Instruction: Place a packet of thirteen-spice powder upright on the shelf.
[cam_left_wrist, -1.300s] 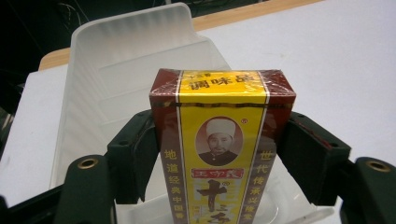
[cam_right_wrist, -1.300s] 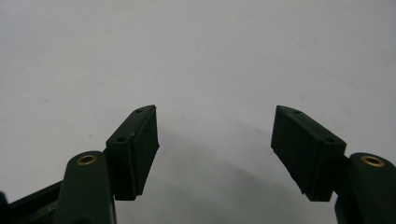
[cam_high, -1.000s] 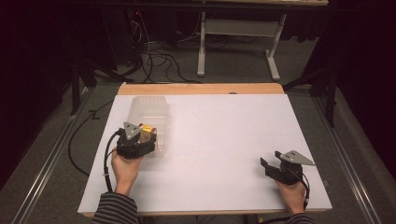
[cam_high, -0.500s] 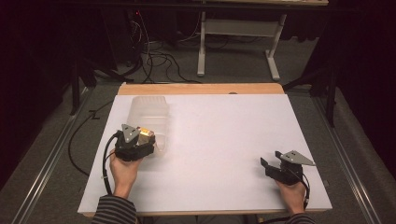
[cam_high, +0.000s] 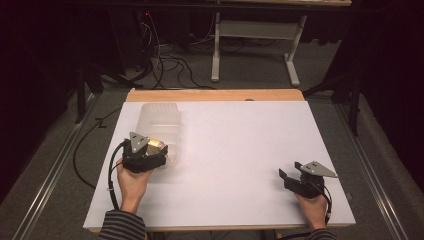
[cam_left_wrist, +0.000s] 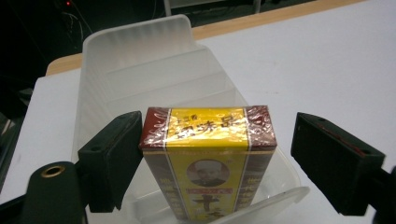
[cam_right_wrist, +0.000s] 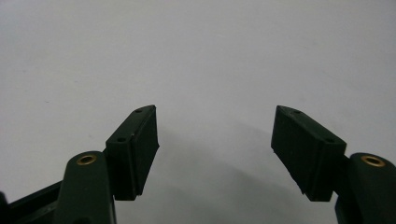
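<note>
Where the high view looks down on the white worktop (cam_high: 240, 150), the left gripper (cam_high: 150, 154) sits at about eight o'clock, at the near end of a clear plastic tray (cam_high: 159, 125) whose long axis runs from six toward twelve. A yellow and dark red box (cam_high: 156, 145) shows just ahead of that gripper, over the tray's near end. The right gripper (cam_high: 295, 179) rests at about four o'clock, well apart from the tray, so the left hand (cam_high: 131, 181) is plainly the nearer one.

Looking along the left gripper's own jaws, the box (cam_left_wrist: 208, 158) stands upright between them in the tray's (cam_left_wrist: 140, 60) near compartment, its top face toward the camera. The jaw at nine o'clock touches or nearly touches the box's side, while the jaw at three o'clock stands off with a clear gap, so the jaws are spread and not pinching. The tray's empty compartments stretch away toward twelve. Any coming move, I judge, turns on this: the box lies dead ahead between the jaws, its long axis upright.

Through the right gripper view, its jaws are spread wide over bare worktop (cam_right_wrist: 196, 56), nothing between them.
</note>
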